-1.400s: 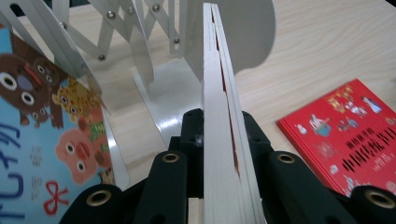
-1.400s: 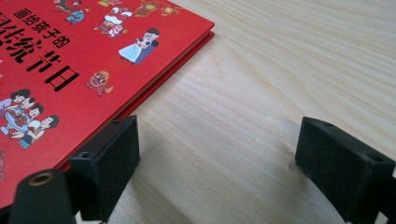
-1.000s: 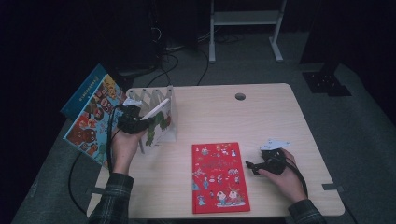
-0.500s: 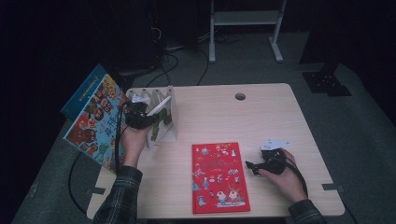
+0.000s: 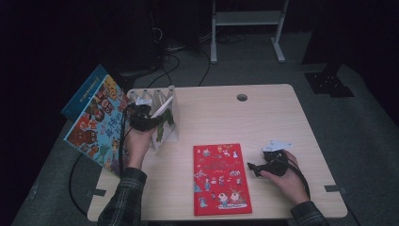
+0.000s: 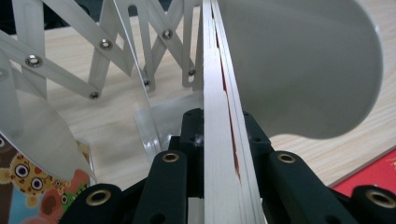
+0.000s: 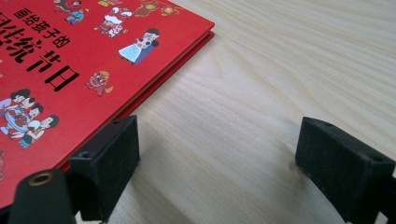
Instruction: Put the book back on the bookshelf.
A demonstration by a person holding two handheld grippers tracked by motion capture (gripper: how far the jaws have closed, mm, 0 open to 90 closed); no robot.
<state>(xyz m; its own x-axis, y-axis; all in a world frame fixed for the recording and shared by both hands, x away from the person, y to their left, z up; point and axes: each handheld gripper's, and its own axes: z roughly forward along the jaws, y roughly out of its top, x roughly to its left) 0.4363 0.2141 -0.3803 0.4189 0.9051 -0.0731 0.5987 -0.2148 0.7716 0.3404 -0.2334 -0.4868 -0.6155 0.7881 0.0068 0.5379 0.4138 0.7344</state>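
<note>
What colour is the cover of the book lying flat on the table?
The book is red with small cartoon figures, clearest in the right gripper view.

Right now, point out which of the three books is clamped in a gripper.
The thin book standing in the white rack, pinched by the left gripper. The red book lies flat; the blue one leans off-table.

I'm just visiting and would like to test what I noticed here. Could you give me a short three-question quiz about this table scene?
1. True or false: the left gripper is clamped on the edge of a thin book at the white folding book rack.
2. What lies flat on the table beside the right gripper? A) a red picture book B) a blue mug C) a pair of scissors
3. Fill in: the right gripper's jaws stand ____, with bare wood between them.

Key: 1 true. 2 A, the red picture book. 3 open.
</note>
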